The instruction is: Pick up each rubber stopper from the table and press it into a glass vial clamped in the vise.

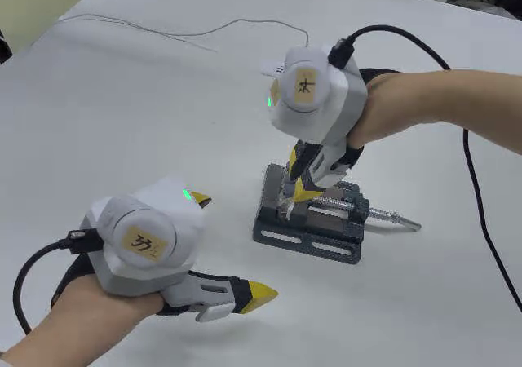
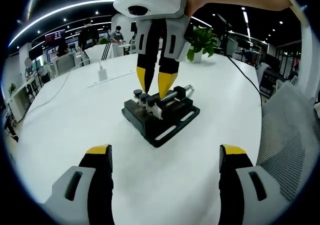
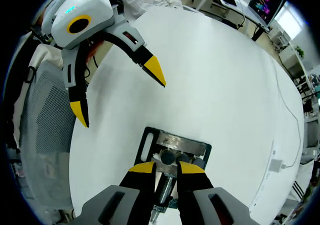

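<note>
Pressing step, we reckon: right gripper (image 1: pixel 292 194) over vials (image 2: pixel 144 98) in vise (image 1: pixel 310 238), jaws narrow, can't tell grasp. Left gripper (image 1: pixel 231 245) released, near left. Next we need straight downward push.

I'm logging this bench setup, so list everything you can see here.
Table: one, white, under everything.
Vise: one, black, mid-table.
Glass vials: three, dark-stoppered, in a row in the vise.
Thin wire: one, grey, far side of the table.
Charger: one, white, on the table behind the vise.
Mesh chair: one, grey, beside the table.
Right gripper: one, white, yellow tips, narrow gap, over the vials.
Left gripper: one, same colours, wide open, apart from the vise.
Hands: two, one holding each gripper.
</note>
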Motion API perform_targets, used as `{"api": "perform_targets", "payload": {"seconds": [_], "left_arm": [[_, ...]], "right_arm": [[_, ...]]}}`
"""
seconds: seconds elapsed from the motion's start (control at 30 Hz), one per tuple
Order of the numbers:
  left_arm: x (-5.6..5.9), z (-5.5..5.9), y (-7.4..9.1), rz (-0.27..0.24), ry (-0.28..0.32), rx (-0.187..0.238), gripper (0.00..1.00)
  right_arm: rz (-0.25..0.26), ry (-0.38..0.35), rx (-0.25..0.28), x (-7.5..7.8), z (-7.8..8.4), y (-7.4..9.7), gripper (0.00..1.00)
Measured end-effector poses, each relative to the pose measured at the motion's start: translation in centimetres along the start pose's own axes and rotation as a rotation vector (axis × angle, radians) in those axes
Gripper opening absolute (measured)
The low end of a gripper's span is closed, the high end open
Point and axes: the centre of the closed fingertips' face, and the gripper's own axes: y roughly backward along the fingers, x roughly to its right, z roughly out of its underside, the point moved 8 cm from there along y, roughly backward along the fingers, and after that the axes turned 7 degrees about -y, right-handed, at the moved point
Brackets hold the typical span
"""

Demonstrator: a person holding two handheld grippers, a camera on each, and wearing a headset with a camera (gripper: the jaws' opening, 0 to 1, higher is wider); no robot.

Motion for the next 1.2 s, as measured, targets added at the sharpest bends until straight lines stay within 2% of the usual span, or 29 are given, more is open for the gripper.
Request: {"api": "perform_targets", "payload": {"seconds": [0.13, 0.3, 0.43, 0.7, 1.2], "left_arm": [[-0.2, 0.0, 0.0, -0.003, 0.007, 0.001, 0.87], [-0.4, 0.1, 0.0, -0.003, 0.010, -0.002, 0.86], [-0.4, 0.3, 0.1, -0.003, 0.011, -0.007, 0.86], [-0.5, 0.6, 0.0, 0.001, 0.020, -0.013, 0.86], [-0.2, 0.9, -0.3, 0.015, 0.031, -0.018, 0.84]], "right_arm": [[-0.027, -0.041, 0.030, 0.2, 0.4, 0.4, 0.06], [-0.048, -0.083, 0.078, 0.3, 0.3, 0.1, 0.00], [-0.057, -0.083, 0.078, -0.3, 0.0, -0.3, 0.00], [-0.059, -0.080, 0.074, 0.1, -0.2, -0.6, 0.00], [-0.082, -0.079, 0.082, -0.4, -0.4, -0.7, 0.00]]}}
